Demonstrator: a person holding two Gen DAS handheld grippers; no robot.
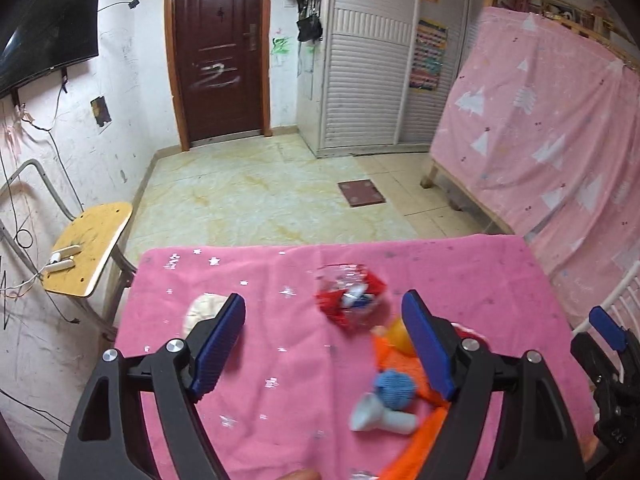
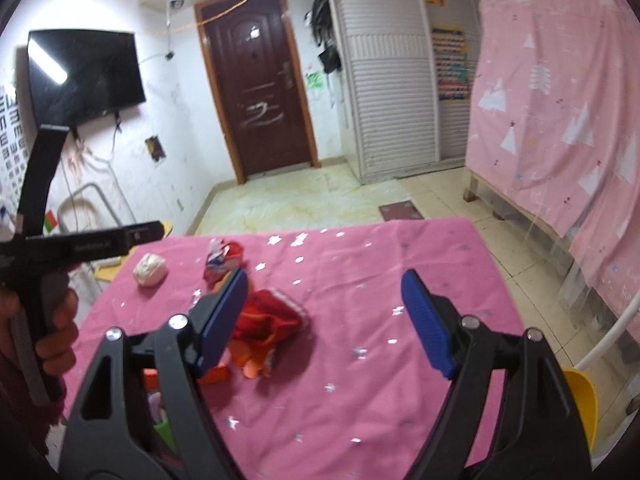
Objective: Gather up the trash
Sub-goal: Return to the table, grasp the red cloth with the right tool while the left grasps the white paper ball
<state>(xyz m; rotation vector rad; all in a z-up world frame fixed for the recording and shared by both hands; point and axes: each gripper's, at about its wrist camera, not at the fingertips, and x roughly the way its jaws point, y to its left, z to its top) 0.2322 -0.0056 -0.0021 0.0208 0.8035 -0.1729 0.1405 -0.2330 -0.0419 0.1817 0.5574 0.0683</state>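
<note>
Pink tablecloth (image 1: 280,360), blue pom-pom (image 1: 394,388) only left view, yellow bin (image 2: 582,400) only right

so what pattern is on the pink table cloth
Plain pink table cloth scattered with small silver stars, clearest in the right wrist view.

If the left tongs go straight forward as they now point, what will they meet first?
Probably the crumpled red wrapper, which lies between the open left tongs on the pink cloth; depth is unclear.
</note>
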